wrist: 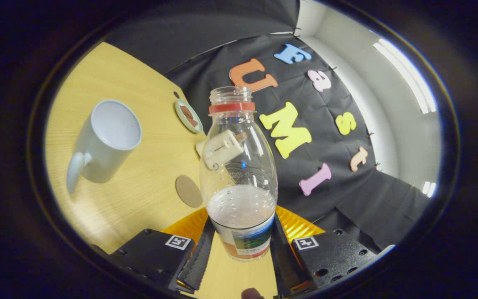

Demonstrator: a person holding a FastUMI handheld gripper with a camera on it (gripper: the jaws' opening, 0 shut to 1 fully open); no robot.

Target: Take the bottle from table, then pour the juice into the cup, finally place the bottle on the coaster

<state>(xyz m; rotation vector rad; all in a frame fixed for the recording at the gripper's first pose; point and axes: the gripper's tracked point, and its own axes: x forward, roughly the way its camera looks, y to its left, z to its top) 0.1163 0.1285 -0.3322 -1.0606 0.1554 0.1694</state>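
Bottle in the grip, cap off, tilted view, and spill risk is live.

I've got the gripper [239,249] clamped on the bottle [239,178], both fingers pressing its labelled base, with a shallow pool of pale juice low inside and the neck open. The cup [106,139] sits well off to the fingers' left on the table [139,199], mouth open and looking empty, with the round coaster [188,191] between it and the bottle. My worry: the hold is very low on a tall bottle, so tipping could swing it in the pads. An aim short of the rim would put juice on the wood. A small dish [189,116] lies beyond.
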